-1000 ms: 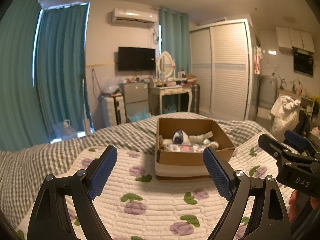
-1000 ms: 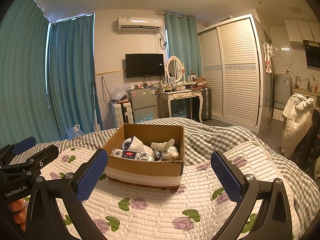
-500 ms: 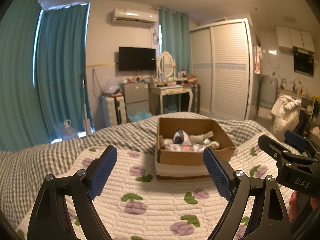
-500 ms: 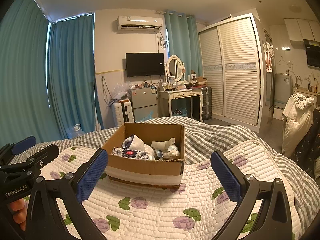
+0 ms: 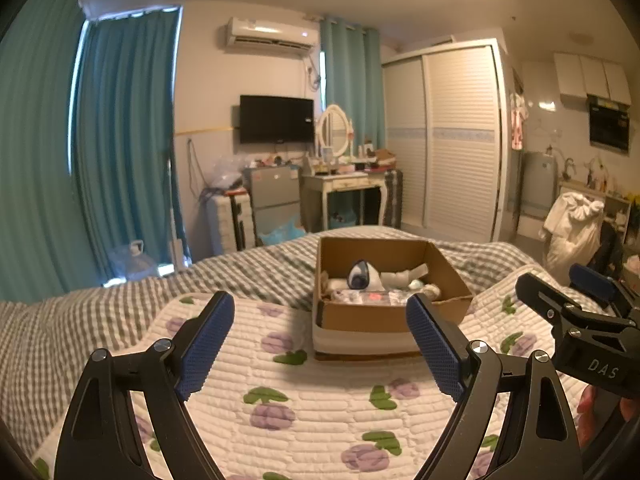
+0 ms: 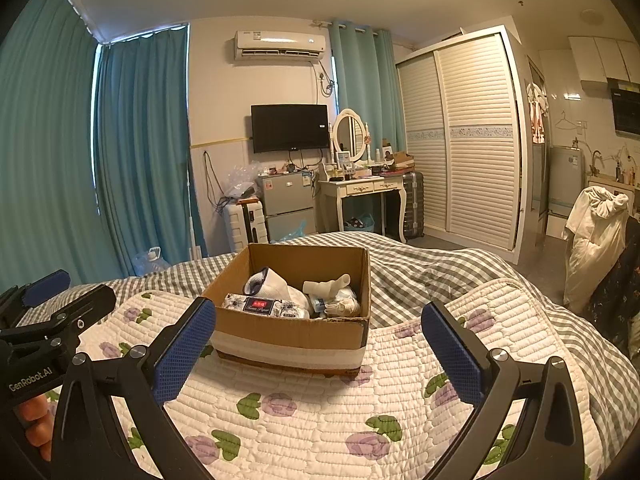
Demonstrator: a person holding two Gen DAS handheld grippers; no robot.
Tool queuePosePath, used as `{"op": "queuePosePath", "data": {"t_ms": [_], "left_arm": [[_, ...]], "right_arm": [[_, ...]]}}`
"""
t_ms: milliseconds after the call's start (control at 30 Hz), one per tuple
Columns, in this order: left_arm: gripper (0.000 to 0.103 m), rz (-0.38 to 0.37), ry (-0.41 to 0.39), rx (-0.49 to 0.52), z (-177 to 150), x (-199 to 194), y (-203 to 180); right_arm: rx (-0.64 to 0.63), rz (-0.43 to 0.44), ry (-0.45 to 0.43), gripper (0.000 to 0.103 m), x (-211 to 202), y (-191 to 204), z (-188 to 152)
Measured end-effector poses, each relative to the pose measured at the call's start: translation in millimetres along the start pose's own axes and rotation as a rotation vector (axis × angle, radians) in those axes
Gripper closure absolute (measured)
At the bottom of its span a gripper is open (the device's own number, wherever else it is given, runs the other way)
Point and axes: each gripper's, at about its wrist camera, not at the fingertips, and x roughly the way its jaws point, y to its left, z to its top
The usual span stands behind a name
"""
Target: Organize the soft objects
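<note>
An open cardboard box (image 5: 372,316) (image 6: 296,334) sits on the white quilt with purple flowers (image 5: 320,408) (image 6: 304,412) on the bed. In it lie soft things: a white and blue rolled cloth (image 5: 362,276) (image 6: 268,285), white socks (image 5: 404,276) (image 6: 326,285) and a flowered tissue pack (image 6: 266,306). My left gripper (image 5: 320,348) is open and empty, short of the box. My right gripper (image 6: 318,354) is open and empty, also short of the box. Each gripper shows at the edge of the other's view.
A grey checked blanket (image 5: 100,320) (image 6: 432,268) covers the bed beyond the quilt. Past the bed stand a small fridge (image 6: 286,206), a dressing table with mirror (image 6: 360,190), a suitcase (image 6: 412,204), teal curtains and a white louvred wardrobe (image 6: 468,136).
</note>
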Motion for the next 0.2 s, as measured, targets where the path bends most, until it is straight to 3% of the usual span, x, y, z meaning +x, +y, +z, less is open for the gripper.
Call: {"op": "queuePosePath", "data": {"t_ms": [200], "left_arm": [[0.014, -0.003, -0.011, 0.002, 1.3, -1.7, -1.3]], "right_arm": [[0.004, -0.001, 0.005, 0.000, 1.8, 0.2, -2.8]]}}
